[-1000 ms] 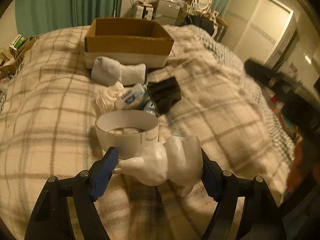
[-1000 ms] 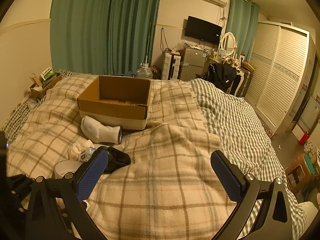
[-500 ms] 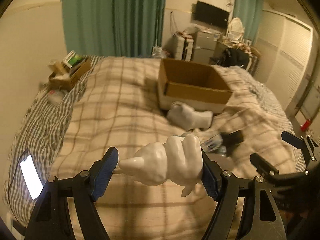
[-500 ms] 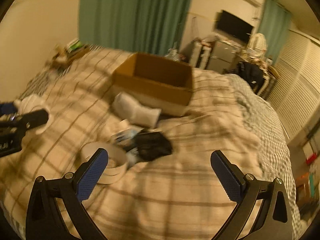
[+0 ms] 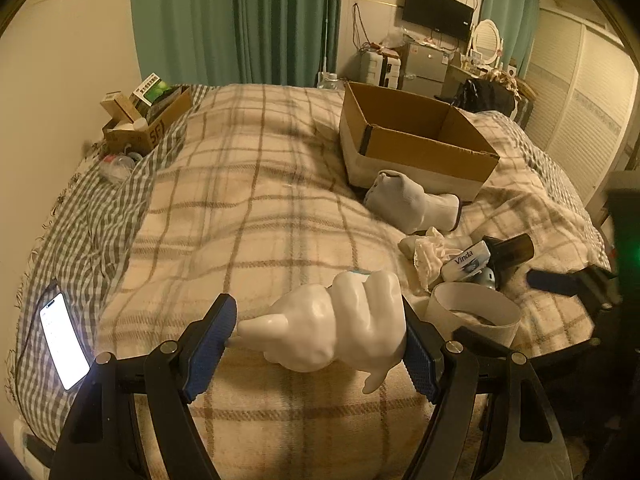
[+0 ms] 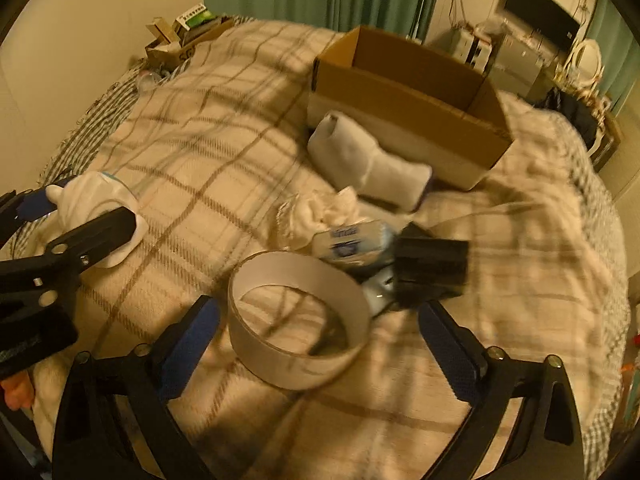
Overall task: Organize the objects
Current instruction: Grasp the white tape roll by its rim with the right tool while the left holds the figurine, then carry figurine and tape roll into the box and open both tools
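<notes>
My left gripper (image 5: 316, 344) is shut on a white glossy figurine (image 5: 340, 324) and holds it above the plaid blanket, left of the pile; it also shows in the right wrist view (image 6: 96, 208). My right gripper (image 6: 320, 344) is open, its jaws on either side of a white ring-shaped band (image 6: 298, 320). Beyond it lie a Vinda tissue pack (image 6: 352, 240), a black object (image 6: 432, 268), a crumpled white cloth (image 6: 320, 208) and a white sock (image 6: 368, 160). An open cardboard box (image 6: 404, 104) stands behind them.
A lit phone (image 5: 64, 340) lies at the bed's left edge. A small box of clutter (image 5: 148, 120) sits at the far left corner. Curtains, a TV and wardrobes line the room behind the bed (image 5: 260, 208).
My left gripper has swung left and back with the figurine in it. My right gripper has dropped and moved in over the white band.
</notes>
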